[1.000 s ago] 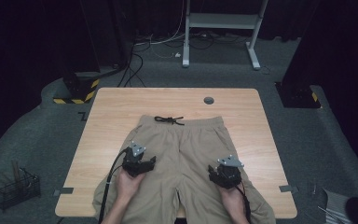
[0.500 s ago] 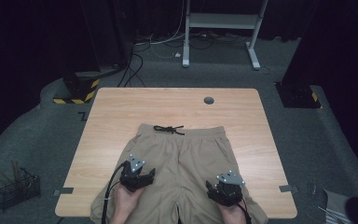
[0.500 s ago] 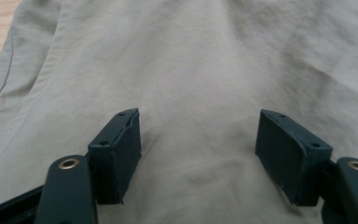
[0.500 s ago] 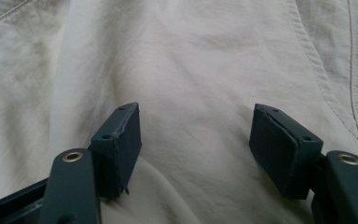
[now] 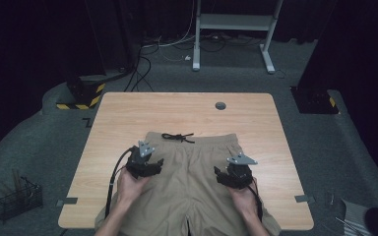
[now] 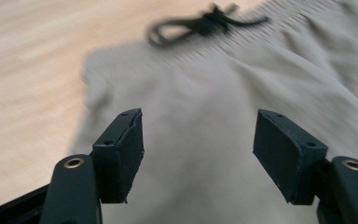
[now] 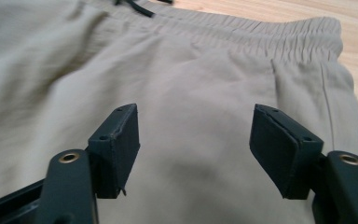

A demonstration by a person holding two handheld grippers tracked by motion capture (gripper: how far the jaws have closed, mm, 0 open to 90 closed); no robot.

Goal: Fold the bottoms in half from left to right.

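While a pair of tan shorts (image 5: 189, 184) lies flat on the wooden table (image 5: 128, 113), waistband away from the person and legs hanging over the near edge, both tongs are held just above the cloth. Compared with a second ago, the shorts have been drawn nearer the person. The left tongs (image 5: 150, 162) are spread wide with nothing between them, though their jaws have just been closing slightly. The right tongs (image 5: 226, 177) have just been opened fully and are empty too. The cloth appears released, so a fresh grip is probably needed next.
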